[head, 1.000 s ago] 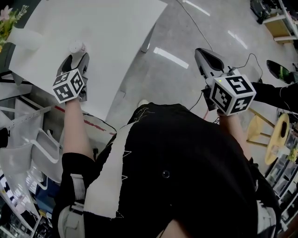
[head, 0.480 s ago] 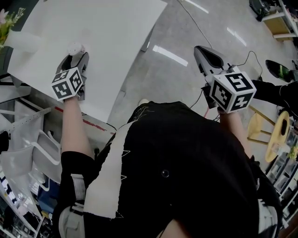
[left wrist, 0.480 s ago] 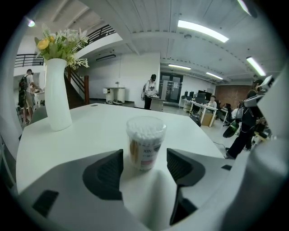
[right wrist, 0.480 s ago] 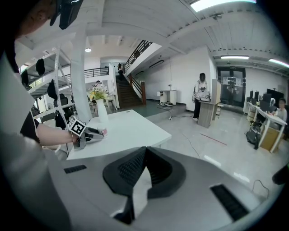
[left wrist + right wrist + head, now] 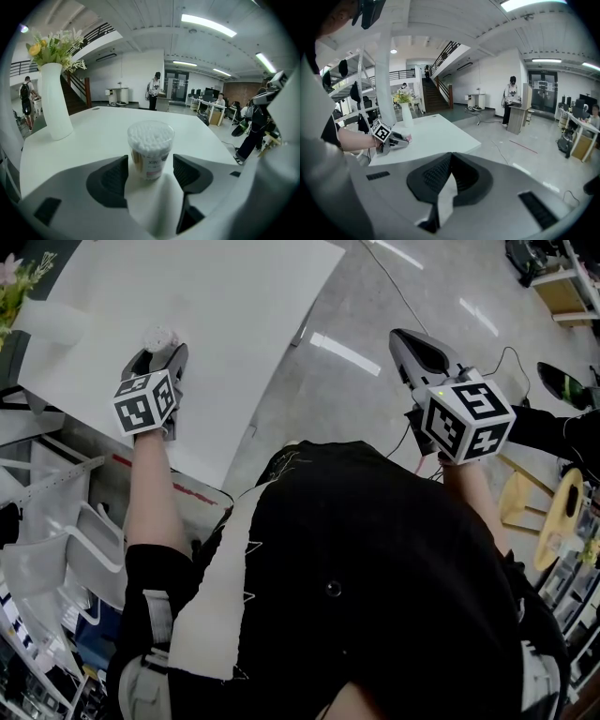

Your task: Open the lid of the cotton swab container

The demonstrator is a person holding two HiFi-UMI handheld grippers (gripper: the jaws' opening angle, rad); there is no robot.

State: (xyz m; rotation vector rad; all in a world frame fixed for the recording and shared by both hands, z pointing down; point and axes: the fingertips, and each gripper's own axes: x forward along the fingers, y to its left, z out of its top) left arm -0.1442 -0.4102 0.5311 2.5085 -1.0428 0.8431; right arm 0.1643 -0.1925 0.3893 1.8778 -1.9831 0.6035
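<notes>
The cotton swab container (image 5: 150, 149) is a clear round tub packed with white swabs, lid on, standing upright on the white table (image 5: 244, 315). In the head view the container (image 5: 158, 337) shows just past the left gripper's tips. My left gripper (image 5: 150, 165) is open, one jaw on each side of the tub's base with a small gap either way. From above, the left gripper (image 5: 160, 352) lies low over the table's near left part. My right gripper (image 5: 406, 339) hangs over the floor off the table's right, shut with nothing in it (image 5: 450, 158).
A tall white vase (image 5: 54, 104) with flowers stands on the table to the left of the tub. White racks (image 5: 47, 521) crowd the table's near left side. Cables and a stool (image 5: 525, 498) lie on the floor at right. People stand far off in the room.
My left gripper has shifted slightly right and rolled a little, staying close behind the tub. The right gripper has kept still.
</notes>
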